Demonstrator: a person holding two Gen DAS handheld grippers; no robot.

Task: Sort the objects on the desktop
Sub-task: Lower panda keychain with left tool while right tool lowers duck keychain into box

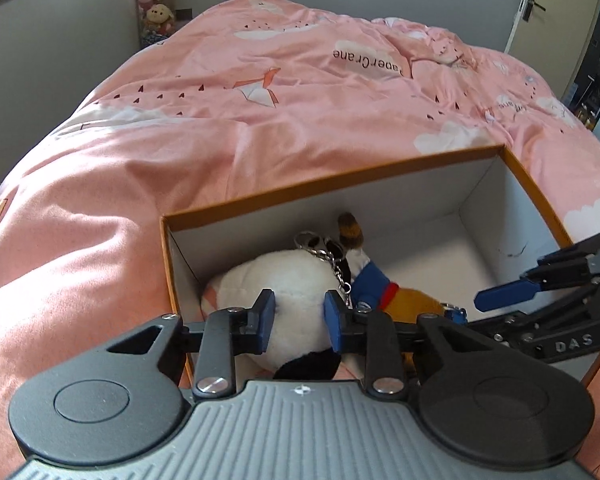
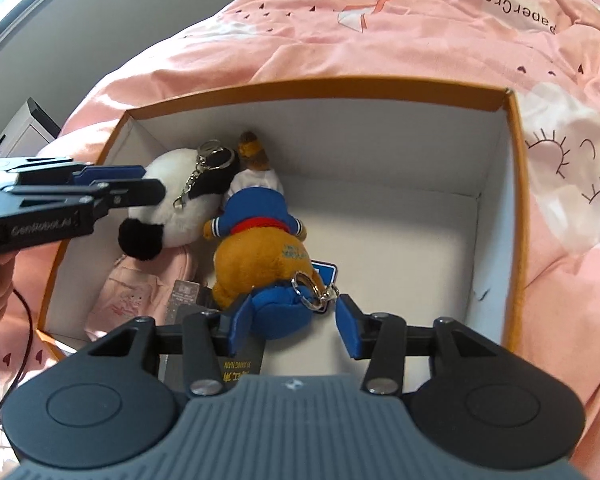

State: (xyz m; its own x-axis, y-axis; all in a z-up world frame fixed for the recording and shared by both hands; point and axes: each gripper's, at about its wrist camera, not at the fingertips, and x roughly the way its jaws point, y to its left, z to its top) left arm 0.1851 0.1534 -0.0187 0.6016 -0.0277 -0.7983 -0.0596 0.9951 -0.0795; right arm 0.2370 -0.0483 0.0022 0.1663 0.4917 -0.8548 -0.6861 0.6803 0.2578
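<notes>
Pink quilt [image 2: 420,32] carries an open box [image 2: 512,184]. Inside, at its left end, lie a panda toy [image 2: 172,208] and a bear toy [image 2: 256,248], long axis running away from the camera, head at the far wall. Right gripper [image 2: 288,320] is nearer: spread, straddling the bear's blue foot, not pinching. Left gripper [image 1: 298,320] hangs above the panda, fingers narrowed, gripping nothing.

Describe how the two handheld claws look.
Both are black linkage frames with blue finger pads, on grey ribbed bodies flanked by round black discs. The left claw reads "GenRobot.AI" and trails a dark cable; the right claw shows "DAS" lettering.
</notes>
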